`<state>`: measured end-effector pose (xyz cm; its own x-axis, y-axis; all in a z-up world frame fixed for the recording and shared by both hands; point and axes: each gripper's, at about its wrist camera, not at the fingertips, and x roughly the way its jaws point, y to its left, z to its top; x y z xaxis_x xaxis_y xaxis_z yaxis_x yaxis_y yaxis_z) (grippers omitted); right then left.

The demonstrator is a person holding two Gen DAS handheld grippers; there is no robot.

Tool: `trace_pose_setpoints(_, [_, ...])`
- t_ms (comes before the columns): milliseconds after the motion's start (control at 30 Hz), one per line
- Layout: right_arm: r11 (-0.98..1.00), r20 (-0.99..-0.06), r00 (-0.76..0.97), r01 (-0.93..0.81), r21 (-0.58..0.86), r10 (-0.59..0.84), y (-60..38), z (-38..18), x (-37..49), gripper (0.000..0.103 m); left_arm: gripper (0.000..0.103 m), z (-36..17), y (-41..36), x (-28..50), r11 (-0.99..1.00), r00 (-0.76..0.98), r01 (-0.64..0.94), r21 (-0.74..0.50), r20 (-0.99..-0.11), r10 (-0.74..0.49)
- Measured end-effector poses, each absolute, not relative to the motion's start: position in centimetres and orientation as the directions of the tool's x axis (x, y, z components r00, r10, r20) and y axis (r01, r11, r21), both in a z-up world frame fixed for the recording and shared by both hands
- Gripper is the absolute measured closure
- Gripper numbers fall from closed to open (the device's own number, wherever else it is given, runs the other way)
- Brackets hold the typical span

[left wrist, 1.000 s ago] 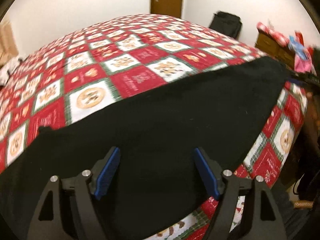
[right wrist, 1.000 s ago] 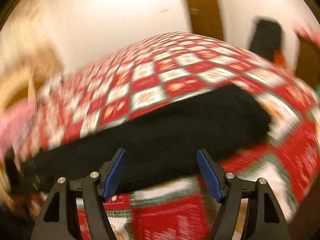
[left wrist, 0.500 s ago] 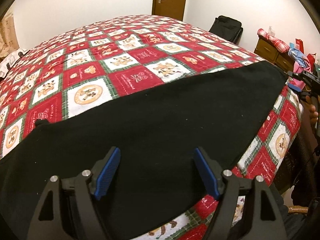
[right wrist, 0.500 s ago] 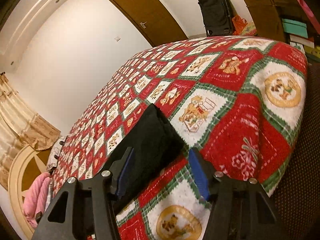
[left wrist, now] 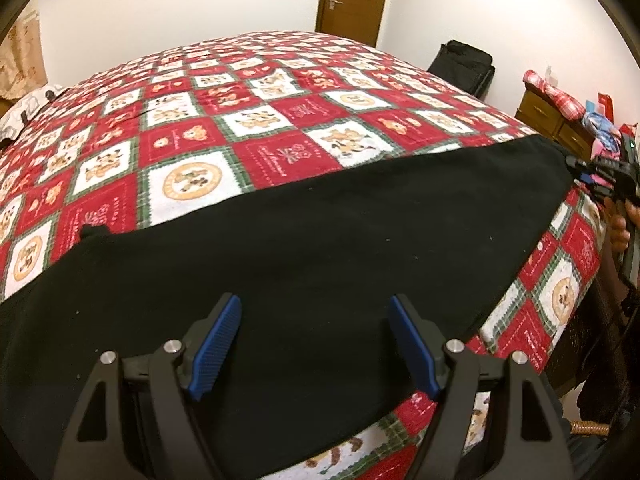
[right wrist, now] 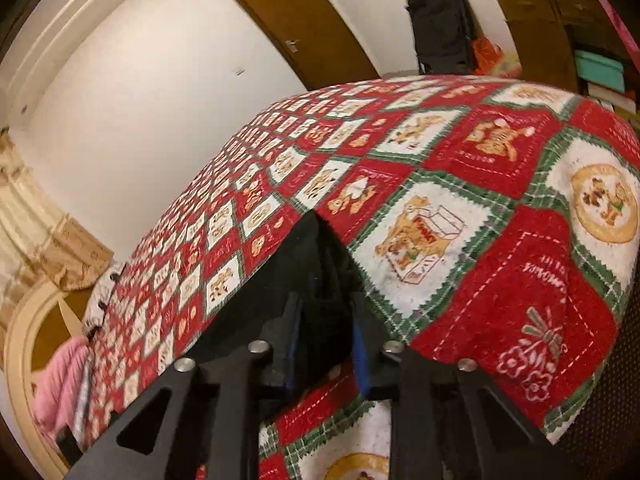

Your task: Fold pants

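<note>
While stretching flat across the near edge of the bed [left wrist: 280, 112], lying long and black on the red-and-white patchwork quilt [right wrist: 500, 208]: pants [left wrist: 320, 248]. Hovering wide open and empty over the cloth, left hand-held gripper [left wrist: 316, 344]. Closing right now on one end of the pants, dark fabric between the blue pads, right hand-held gripper [right wrist: 324, 344]. Standing shut in the white far wall, brown door [left wrist: 352, 0]. Leaning in the corner, black suitcase [left wrist: 464, 66]; sitting cluttered beside it, wooden dresser [left wrist: 556, 120].
</note>
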<state>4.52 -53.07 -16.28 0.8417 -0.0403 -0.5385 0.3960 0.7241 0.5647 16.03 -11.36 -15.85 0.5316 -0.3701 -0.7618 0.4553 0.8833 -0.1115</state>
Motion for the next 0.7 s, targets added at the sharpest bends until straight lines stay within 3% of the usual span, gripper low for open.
trace_pose_setpoints(267, [0.753, -0.476, 0.877, 0.354, 0.554, -0.061, -52.5, -15.4, 4.1, 0.087, 0.024, -15.8, -9.1, 15.8, 0.899, 0.54, 0.407, -0.163, -0.751, -0.38])
trace_pose_setpoints(500, [0.848, -0.387, 0.922, 0.215, 0.484, -0.013, -48.5, -12.0, 4.3, 0.088, 0.024, -15.3, -7.1, 15.5, 0.915, 0.567, 0.372, -0.157, -0.742, -0.358])
trace_pose_setpoints(700, [0.911, -0.387, 0.922, 0.131, 0.391, 0.033, -43.8, -10.2, 5.3, 0.089, 0.024, -15.4, -5.6, 15.7, 0.929, 0.571, 0.337, -0.155, -0.751, -0.332])
